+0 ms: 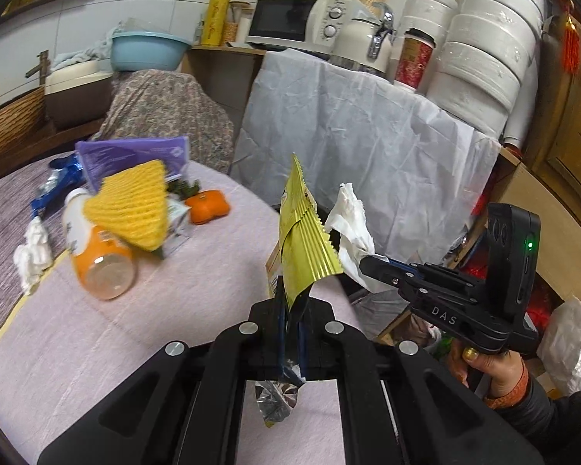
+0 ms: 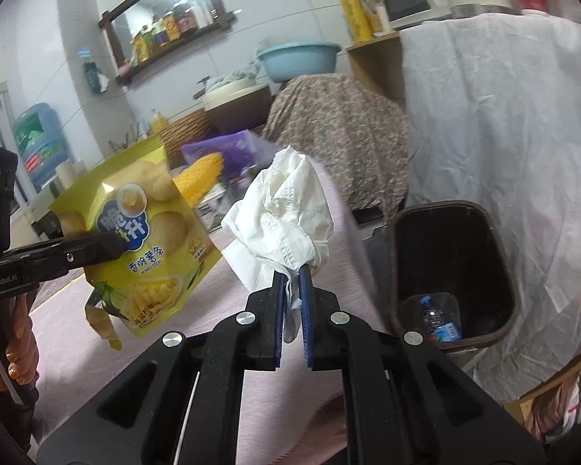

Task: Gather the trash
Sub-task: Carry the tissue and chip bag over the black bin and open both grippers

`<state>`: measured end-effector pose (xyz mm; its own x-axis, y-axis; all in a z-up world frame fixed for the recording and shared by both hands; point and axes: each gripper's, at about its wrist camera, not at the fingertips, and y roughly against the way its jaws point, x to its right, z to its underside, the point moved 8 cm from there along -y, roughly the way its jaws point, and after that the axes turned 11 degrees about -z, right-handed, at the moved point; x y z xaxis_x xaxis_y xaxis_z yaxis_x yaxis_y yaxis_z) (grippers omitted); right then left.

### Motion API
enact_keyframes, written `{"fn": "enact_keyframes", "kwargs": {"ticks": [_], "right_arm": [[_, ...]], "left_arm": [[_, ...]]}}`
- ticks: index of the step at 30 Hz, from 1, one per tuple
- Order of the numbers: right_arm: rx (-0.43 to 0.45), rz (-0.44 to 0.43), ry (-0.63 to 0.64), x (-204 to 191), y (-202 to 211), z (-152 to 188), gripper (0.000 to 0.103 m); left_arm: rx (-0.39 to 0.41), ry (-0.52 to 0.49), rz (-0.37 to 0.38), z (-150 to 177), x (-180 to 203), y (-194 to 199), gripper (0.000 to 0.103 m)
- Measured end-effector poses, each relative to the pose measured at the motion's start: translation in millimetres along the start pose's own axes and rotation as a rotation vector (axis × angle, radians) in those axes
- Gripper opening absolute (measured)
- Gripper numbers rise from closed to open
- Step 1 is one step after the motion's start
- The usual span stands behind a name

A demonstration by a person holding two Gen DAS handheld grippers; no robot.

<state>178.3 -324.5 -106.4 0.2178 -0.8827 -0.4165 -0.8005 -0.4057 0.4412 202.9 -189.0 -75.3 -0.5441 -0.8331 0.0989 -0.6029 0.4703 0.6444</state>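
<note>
While lifted above desk (image 1: 97, 341): left hand-held gripper (image 1: 290, 325) clenched on snack bag (image 1: 302, 240), bottom hidden between pads; right hand-held gripper (image 2: 292, 302) grasping crumpled tissue (image 2: 286, 213); bin (image 2: 451, 271) off desk's right edge, partly cut off.

Wrist cams close-up, shared table (image 1: 97, 348)

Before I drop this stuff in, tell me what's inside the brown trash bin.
In the brown trash bin, a plastic water bottle with a blue cap and label lies at the bottom. The near wall hides the rest of the floor.
</note>
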Motion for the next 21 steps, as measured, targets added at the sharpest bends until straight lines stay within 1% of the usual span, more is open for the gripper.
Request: {"fn": "enact_keyframes", "kwargs": {"ticks": [3,6,9,12,15,17,21], "right_arm": [[0.022,0.043,-0.044,25.0,10.7,-1.1,0.009],[0.037,0.101,-0.087,56.5,16.7,0.0,0.009],[0.040,0.146,-0.142,89.2,19.0,3.4,0.009],[0.027,0.184,-0.186,119.2,14.9,5.1,0.009],[0.001,0.216,-0.218,144.9,5.4,10.7,0.009],[-0.016,0.231,-0.234,157.2,-2.5,15.0,0.009],[-0.060,0.250,-0.251,175.9,-25.5,25.6,0.009]], "left_arm": [[-0.012,0.014,0.047,-10.1,19.6,-14.0,0.005],[-0.013,-0.008,0.057,-23.5,40.3,-30.3,0.005],[-0.036,-0.008,0.079,-36.8,58.1,-51.7,0.005],[-0.060,-0.041,0.066,-46.8,77.3,-78.8,0.005],[-0.111,-0.056,0.062,-51.2,93.5,-107.5,0.005],[-0.146,-0.065,0.040,-53.2,102.0,-130.3,0.005],[-0.245,-0.063,0.013,-52.3,114.2,-176.4,0.005]]}}
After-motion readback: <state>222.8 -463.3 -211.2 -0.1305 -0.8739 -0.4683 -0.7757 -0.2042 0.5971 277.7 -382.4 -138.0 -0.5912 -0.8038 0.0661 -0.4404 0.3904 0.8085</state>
